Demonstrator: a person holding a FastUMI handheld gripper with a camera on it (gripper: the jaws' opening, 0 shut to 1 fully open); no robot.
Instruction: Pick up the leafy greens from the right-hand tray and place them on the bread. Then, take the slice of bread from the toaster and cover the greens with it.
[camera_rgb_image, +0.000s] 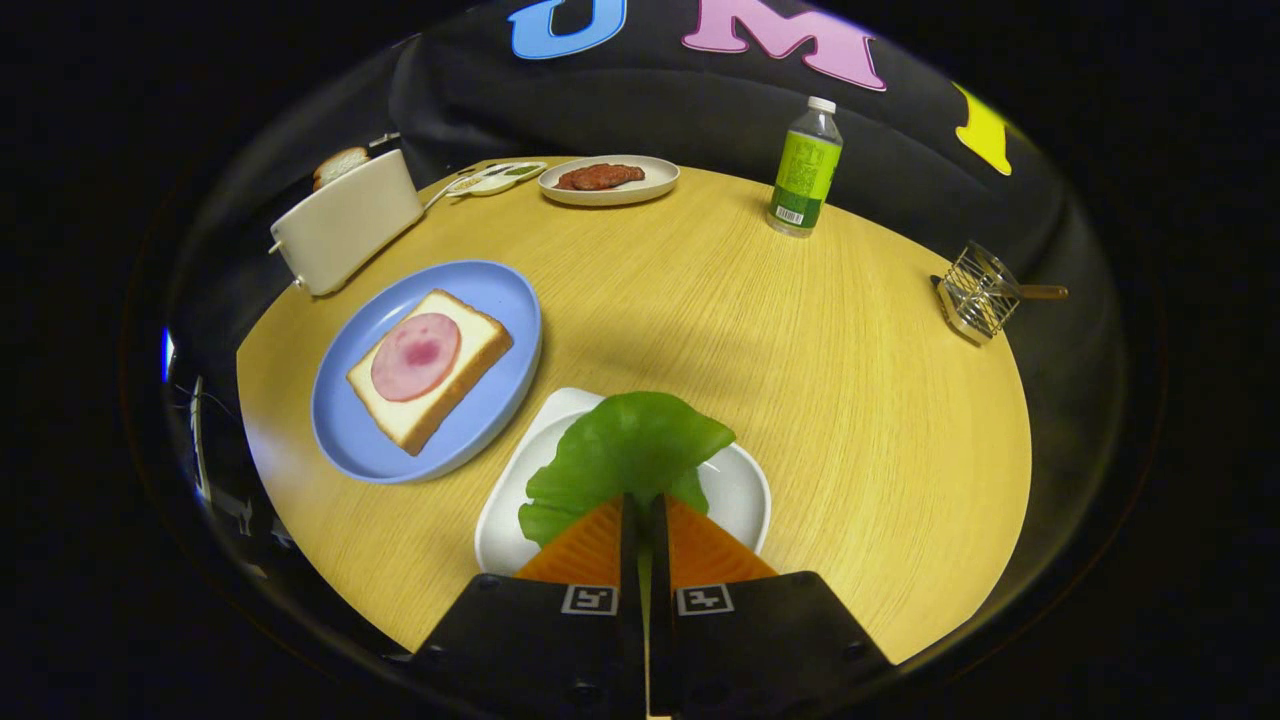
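A round wooden table (800, 380) with a pale, straight grain fills the middle of the frame, and the booth's black cloth wall (650, 110) hangs in folds behind it across the top.

Left of centre a blue plate (350, 440) carries a square slice of bread (455, 375) topped with a round pink slice of ham (415, 355); the bread sits turned so that one corner points toward the lower left.

In the upper left a white toaster (345, 225) stands on the table's edge, its long axis running from lower left to upper right, with a second bread slice (338, 163) poking from its slot.

At lower centre a white tray (745, 495) holds the lettuce leaf (625, 450). The leaf's long axis runs roughly from the lower left of the tray up toward its upper right, its broad ruffled end spreading away from the gripper.

The gripper (644, 500) sits at the bottom centre, its two fingers drawn almost together with only a thin gap, clamped on the near edge of the leaf, a green strip of which shows between them.

At upper centre an oval plate (650, 190) bears a reddish-brown piece of meat (600, 177), with a small sauce dish (495, 178) just left of it. A green-labelled bottle (805, 170) stands upright at upper right. A wire rack with a wooden handle (980, 292) rests at the right edge.
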